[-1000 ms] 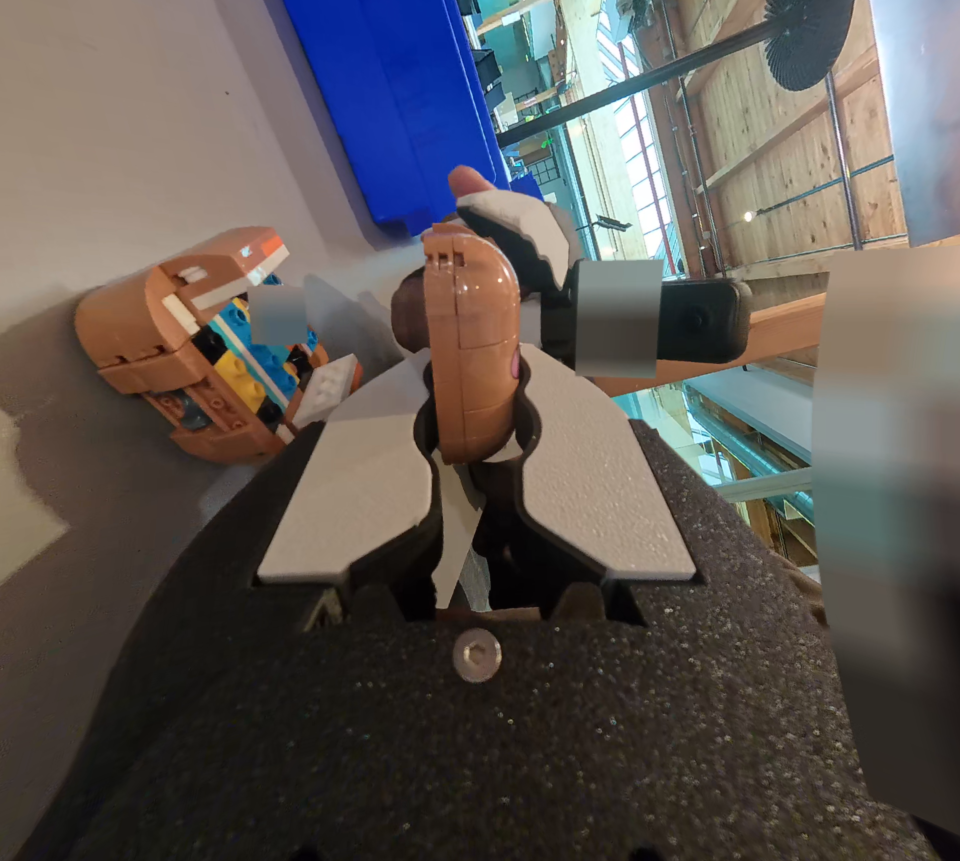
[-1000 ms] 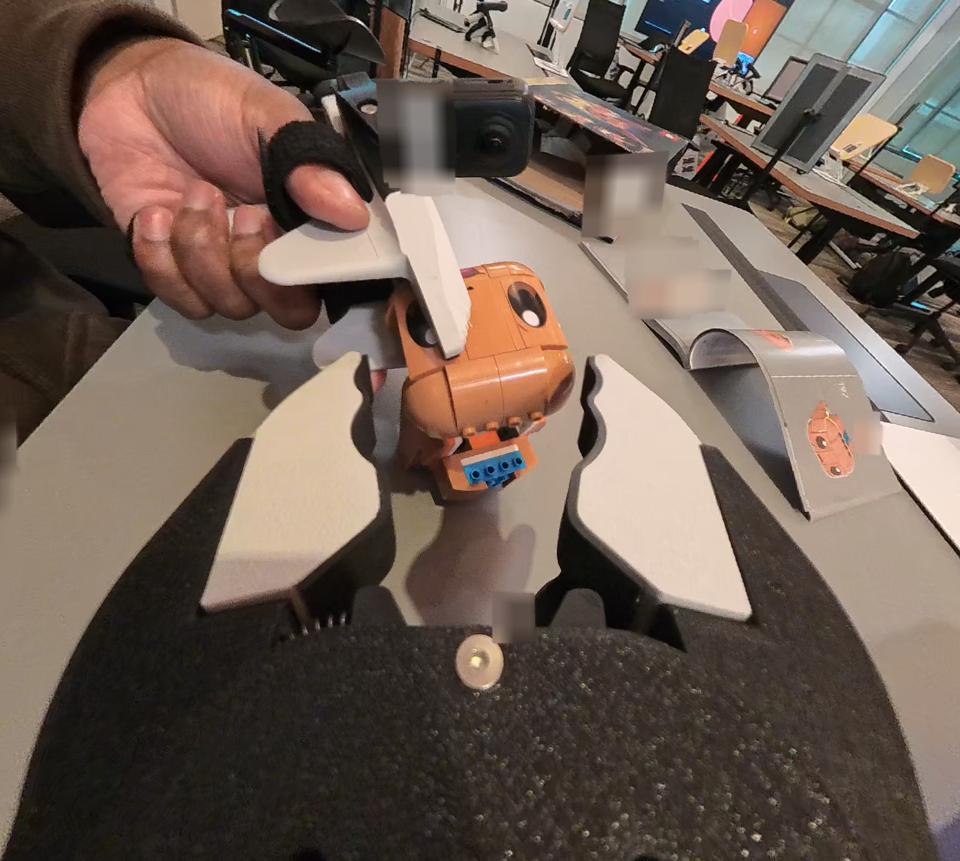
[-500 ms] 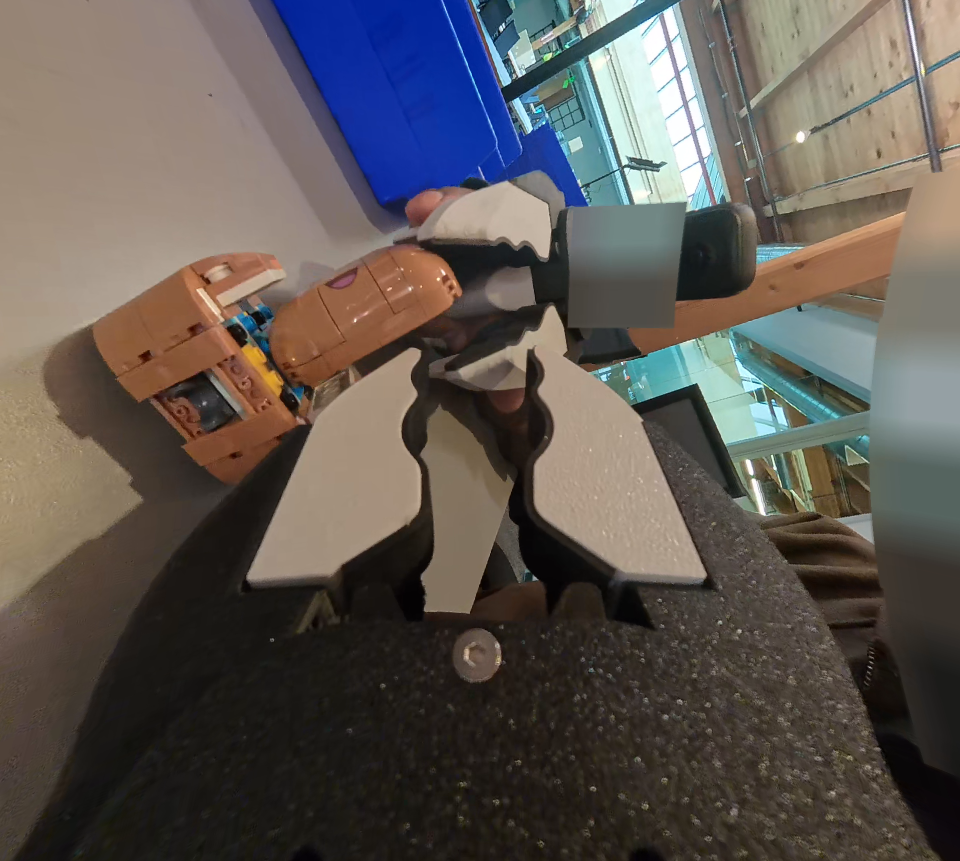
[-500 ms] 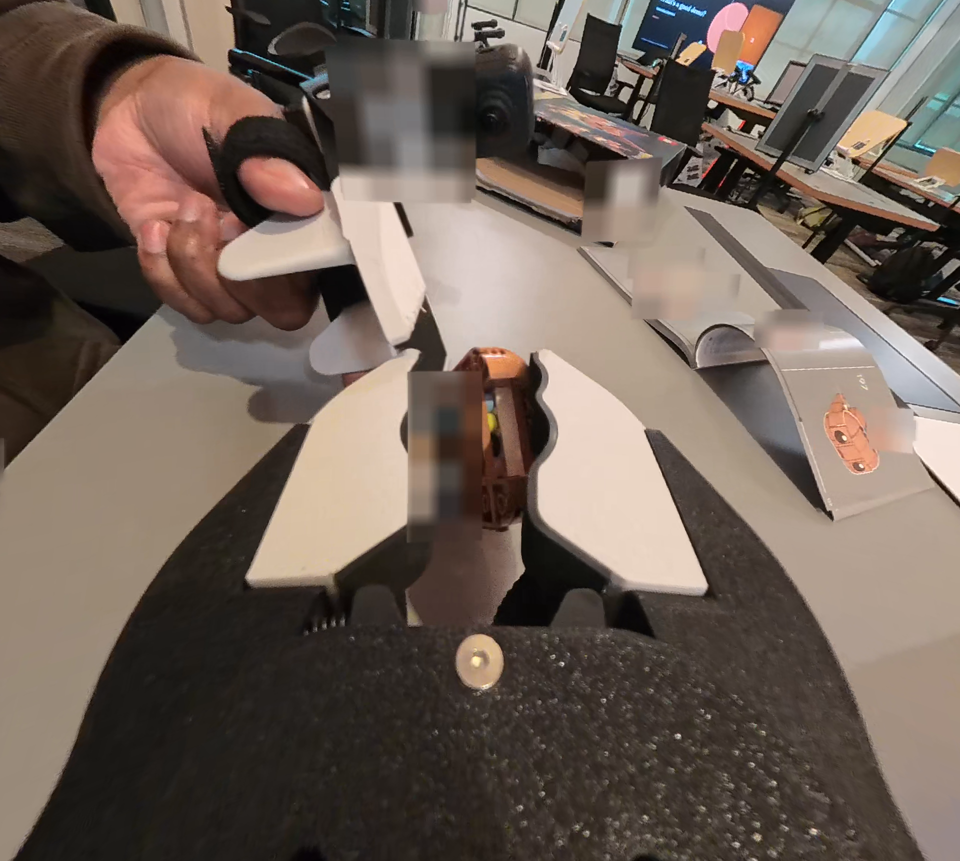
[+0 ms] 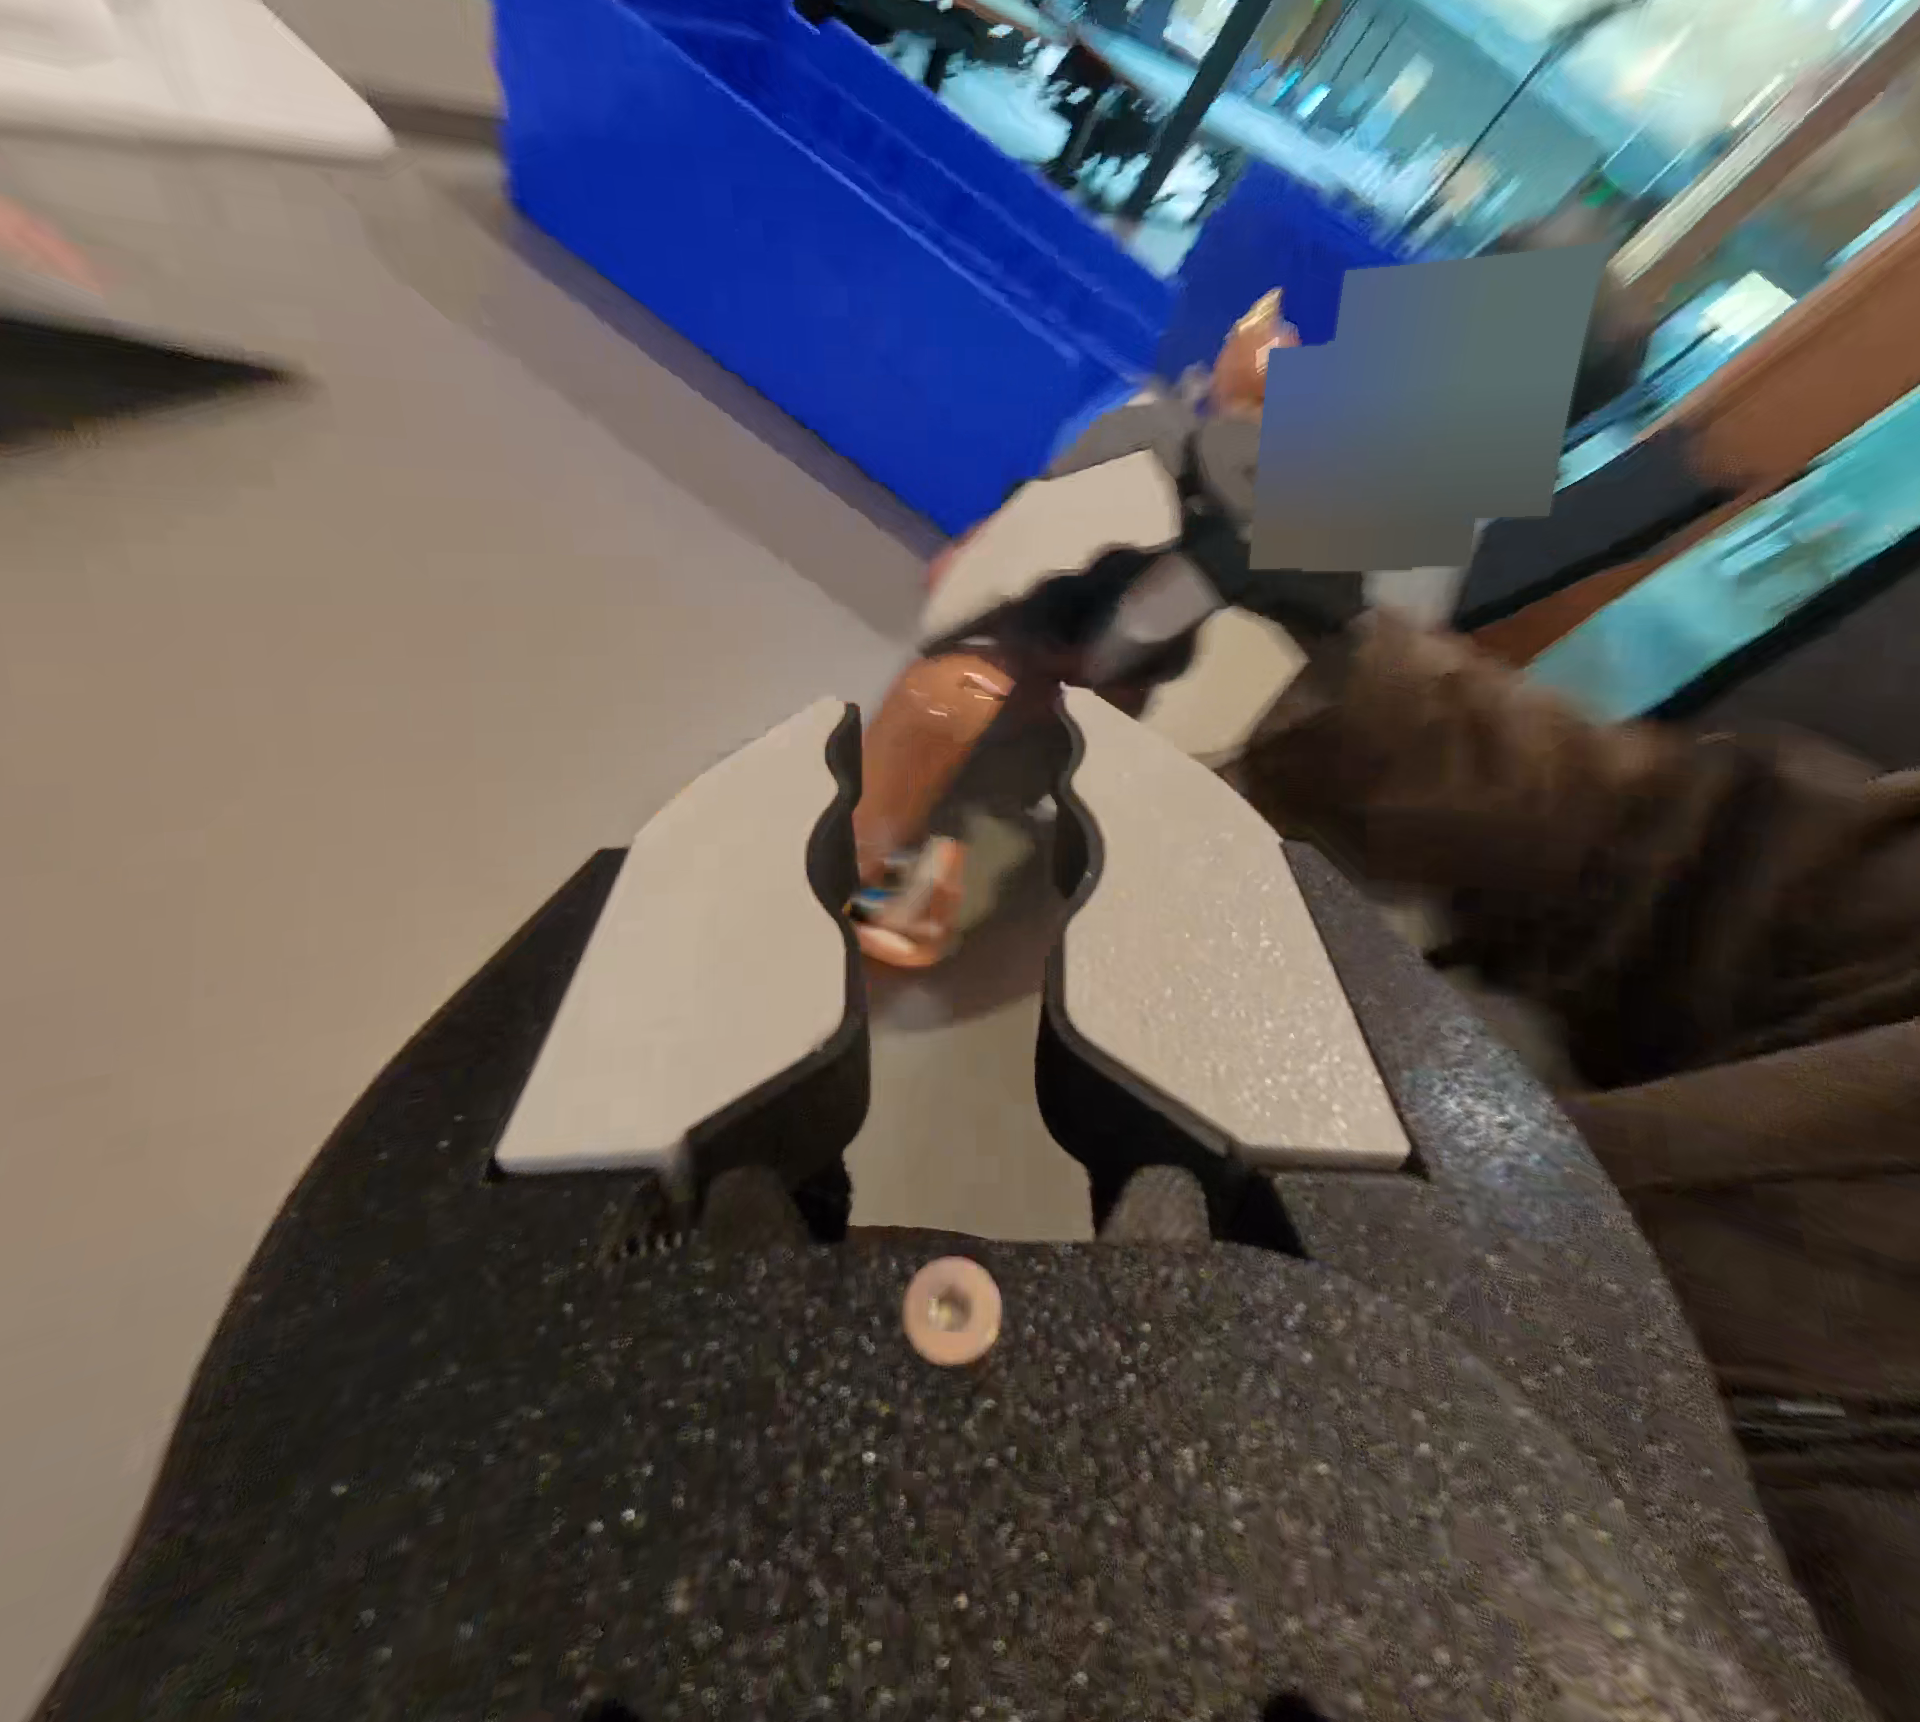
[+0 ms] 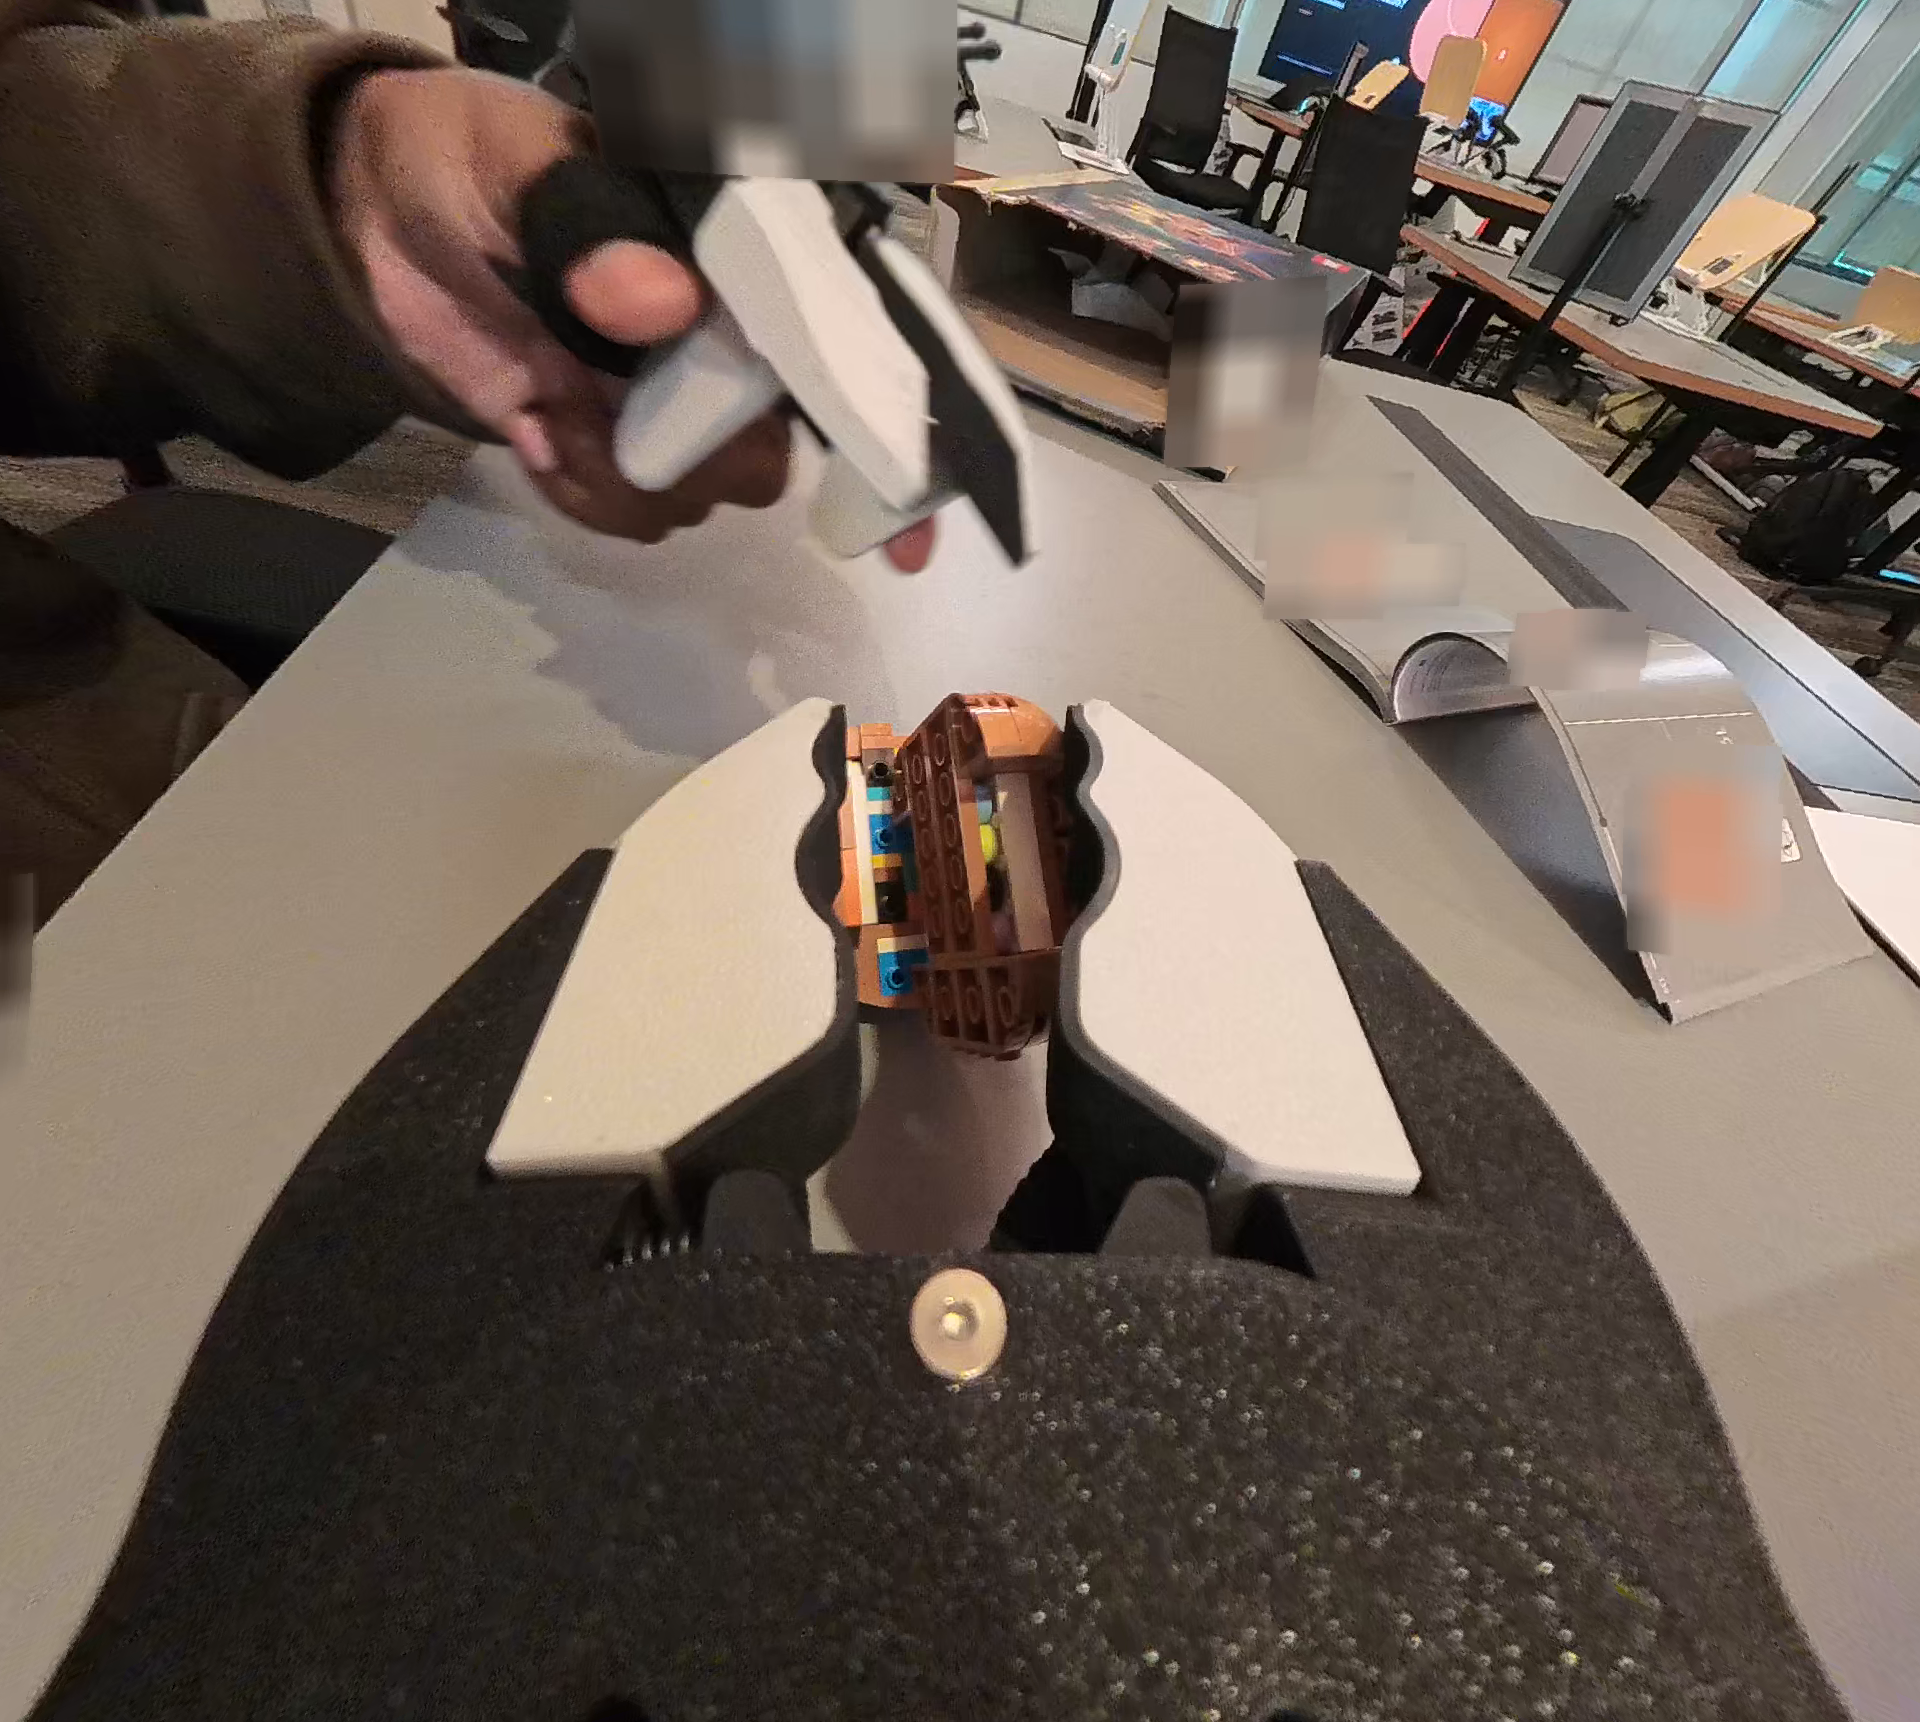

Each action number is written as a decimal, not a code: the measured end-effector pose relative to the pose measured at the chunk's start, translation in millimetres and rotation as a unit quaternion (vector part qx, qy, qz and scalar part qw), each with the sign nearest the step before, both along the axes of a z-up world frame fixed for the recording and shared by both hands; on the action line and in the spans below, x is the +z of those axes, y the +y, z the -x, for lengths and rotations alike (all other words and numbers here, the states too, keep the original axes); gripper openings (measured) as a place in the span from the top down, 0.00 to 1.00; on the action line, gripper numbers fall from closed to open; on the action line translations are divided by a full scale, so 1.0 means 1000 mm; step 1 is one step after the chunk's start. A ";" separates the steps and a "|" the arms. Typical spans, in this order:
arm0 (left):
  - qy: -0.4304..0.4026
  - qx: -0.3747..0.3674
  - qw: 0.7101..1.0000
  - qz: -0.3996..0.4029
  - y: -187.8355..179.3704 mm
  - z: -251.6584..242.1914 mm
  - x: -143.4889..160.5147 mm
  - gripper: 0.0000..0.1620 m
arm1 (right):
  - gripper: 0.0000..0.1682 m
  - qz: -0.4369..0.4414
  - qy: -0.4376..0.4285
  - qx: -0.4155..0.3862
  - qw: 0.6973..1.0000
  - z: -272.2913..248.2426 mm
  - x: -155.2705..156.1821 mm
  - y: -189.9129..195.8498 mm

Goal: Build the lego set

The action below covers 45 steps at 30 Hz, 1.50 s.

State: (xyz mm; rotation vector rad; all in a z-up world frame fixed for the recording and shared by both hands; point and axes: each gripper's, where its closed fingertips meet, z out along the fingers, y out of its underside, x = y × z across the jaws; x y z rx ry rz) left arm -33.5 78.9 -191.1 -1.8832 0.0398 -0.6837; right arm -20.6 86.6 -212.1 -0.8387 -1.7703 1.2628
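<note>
A brown lego animal model (image 6: 956, 872) lies on its side between my right gripper's (image 6: 951, 716) fingers, which are shut on it just above the grey table (image 6: 312, 841). Its studded underside, with blue and yellow bricks, faces the camera. My left gripper (image 6: 961, 534) hangs above and behind the model, held by a hand (image 6: 468, 301), with nothing in it. In the blurred left wrist view the left gripper (image 5: 956, 716) stands partly open and empty. Beyond it are the model (image 5: 935, 768) and the right gripper (image 5: 1013, 644) holding it.
A blue bin (image 5: 790, 218) stands at the far side of the table. An open instruction booklet (image 6: 1455, 664) lies to the right, and an open cardboard box (image 6: 1070, 290) behind. A brown sleeve (image 5: 1558, 841) reaches in from the right. Only a small space, under 4 cm, lies between the two pairs of fingers.
My left gripper let go of the model's head and lifted up and away. My right gripper shut on the model and turned it so its underside shows.
</note>
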 end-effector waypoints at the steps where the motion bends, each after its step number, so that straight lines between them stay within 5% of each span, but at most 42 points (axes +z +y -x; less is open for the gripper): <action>1: 0.074 0.002 0.997 -0.013 0.004 0.007 -0.003 0.79 | 0.77 0.000 0.000 0.000 1.000 0.000 0.000 0.000; 3: 0.179 -0.037 0.983 -0.013 0.009 0.008 -0.014 0.79 | 0.77 0.001 0.000 0.000 1.000 0.000 0.000 -0.001; 8: 0.288 -0.138 0.948 -0.012 0.014 -0.009 -0.035 0.78 | 0.76 0.003 0.000 -0.001 1.000 0.000 0.000 0.000; 18: 0.355 -0.215 0.909 -0.041 0.020 -0.015 -0.045 0.86 | 0.76 0.017 -0.002 0.006 1.000 -0.002 0.001 -0.001; 25: 0.439 -0.216 0.856 -0.164 0.017 -0.017 -0.034 0.86 | 0.70 0.040 -0.017 0.007 0.999 -0.008 0.003 0.002; 36: 0.533 -0.204 0.705 -0.421 -0.003 -0.016 0.004 0.86 | 0.55 0.267 -0.109 0.085 0.954 -0.022 0.006 0.007; 45: 0.596 -0.224 0.605 -0.477 0.006 -0.018 -0.011 0.86 | 0.55 0.266 -0.133 0.089 0.951 -0.017 0.001 0.007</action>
